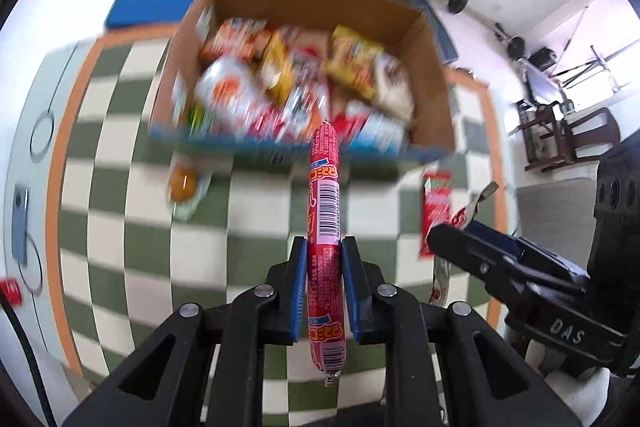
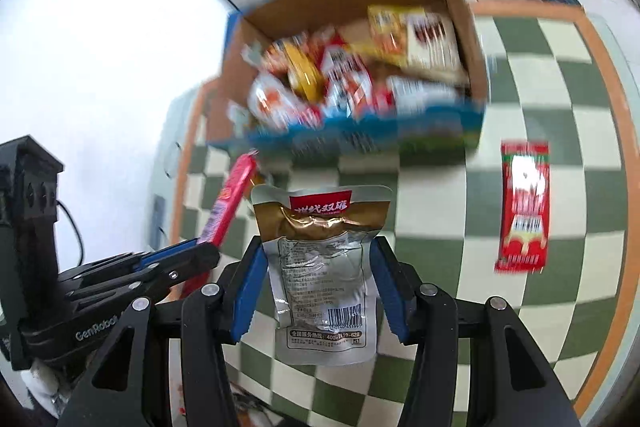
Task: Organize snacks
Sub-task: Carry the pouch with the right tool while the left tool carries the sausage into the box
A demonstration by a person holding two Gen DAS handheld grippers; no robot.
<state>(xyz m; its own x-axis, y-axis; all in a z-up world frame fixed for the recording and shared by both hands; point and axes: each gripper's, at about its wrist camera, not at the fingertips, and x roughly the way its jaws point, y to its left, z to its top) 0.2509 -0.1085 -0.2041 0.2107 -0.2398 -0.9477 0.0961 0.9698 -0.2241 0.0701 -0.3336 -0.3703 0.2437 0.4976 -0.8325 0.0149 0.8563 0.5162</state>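
Left wrist view: my left gripper (image 1: pixel 323 251) is clamped nearly closed on a red sausage stick (image 1: pixel 324 227), its blue pads (image 1: pixel 297 291) pressing both sides; the stick runs lengthwise between the fingers, its far tip reaching toward the cardboard box (image 1: pixel 434 75) of mixed snack packets; the box stands on a green-and-white checked cloth (image 1: pixel 120 155); my right gripper (image 1: pixel 452 239) shows at the right, beside a red sachet (image 1: pixel 436 211) lying on the cloth.

Right wrist view: my right gripper (image 2: pixel 318 255), jaws about half spread, pinches a silver-and-gold pouch (image 2: pixel 324 267) by its side edges, barcode face toward me; the left gripper (image 2: pixel 204 247) and its stick (image 2: pixel 230 203) sit at the left; the red sachet (image 2: pixel 522 207) lies flat, well apart from the box (image 2: pixel 460 11).
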